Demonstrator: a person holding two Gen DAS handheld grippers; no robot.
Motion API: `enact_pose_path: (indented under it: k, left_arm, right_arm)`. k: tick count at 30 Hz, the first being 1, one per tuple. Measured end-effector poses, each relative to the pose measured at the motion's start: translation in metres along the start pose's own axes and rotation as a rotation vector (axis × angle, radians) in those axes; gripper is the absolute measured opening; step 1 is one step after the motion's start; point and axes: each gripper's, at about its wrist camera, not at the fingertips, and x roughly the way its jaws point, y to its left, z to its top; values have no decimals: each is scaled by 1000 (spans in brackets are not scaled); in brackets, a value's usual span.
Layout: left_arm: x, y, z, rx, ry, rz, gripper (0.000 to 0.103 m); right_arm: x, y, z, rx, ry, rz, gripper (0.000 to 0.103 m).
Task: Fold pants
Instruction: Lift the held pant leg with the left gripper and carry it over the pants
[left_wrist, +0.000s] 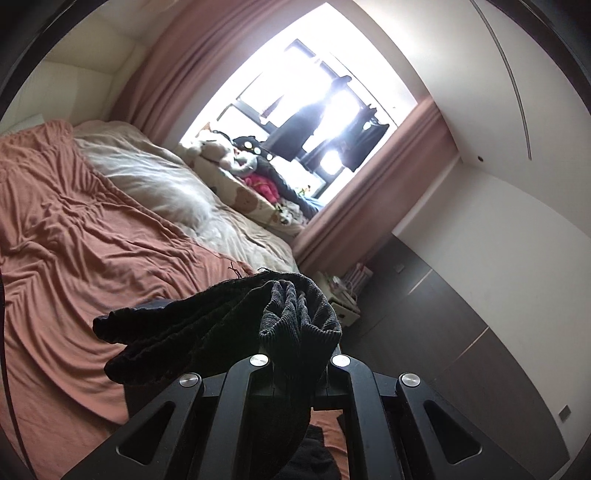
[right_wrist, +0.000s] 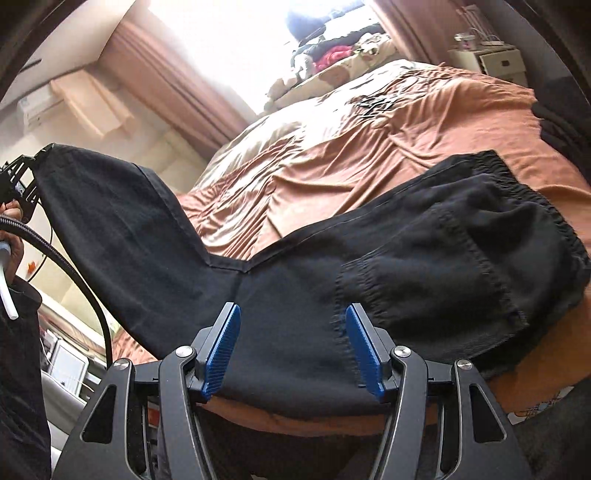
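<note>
Left wrist view: my left gripper (left_wrist: 295, 369), jaws clamped on a bunched leg end of the black pants (left_wrist: 229, 317), lifted above the bed (left_wrist: 74, 221).

Right wrist view: my right gripper (right_wrist: 293, 349), jaws wide, empty; pants lie crosswise just ahead, waistband rightward, held leg rising leftward.

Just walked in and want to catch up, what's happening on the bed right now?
A person is folding black pants on a bed with two handheld grippers. The left gripper is shut on the end of one pant leg, lifting it off the bed. The right gripper is open above the pants, holding nothing.
</note>
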Motion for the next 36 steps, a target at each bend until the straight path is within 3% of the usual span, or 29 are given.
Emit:
enact_pose_path:
  k: [13, 19, 28, 36]
  left_arm:
    - [89, -70, -37, 50, 118, -43, 5]
    - [136, -83, -64, 43, 194, -73, 5]
    - [220, -76, -138, -1, 371, -82, 5]
    - [266, -76, -198, 4, 513, -112, 5]
  right_arm:
    - [-49, -55, -7, 107, -63, 2, 58]
    - [-63, -73, -10, 145, -82, -7, 58]
    - [-81, -96, -13, 184, -107, -34, 58]
    - [-100, -119, -18, 223, -125, -68, 58]
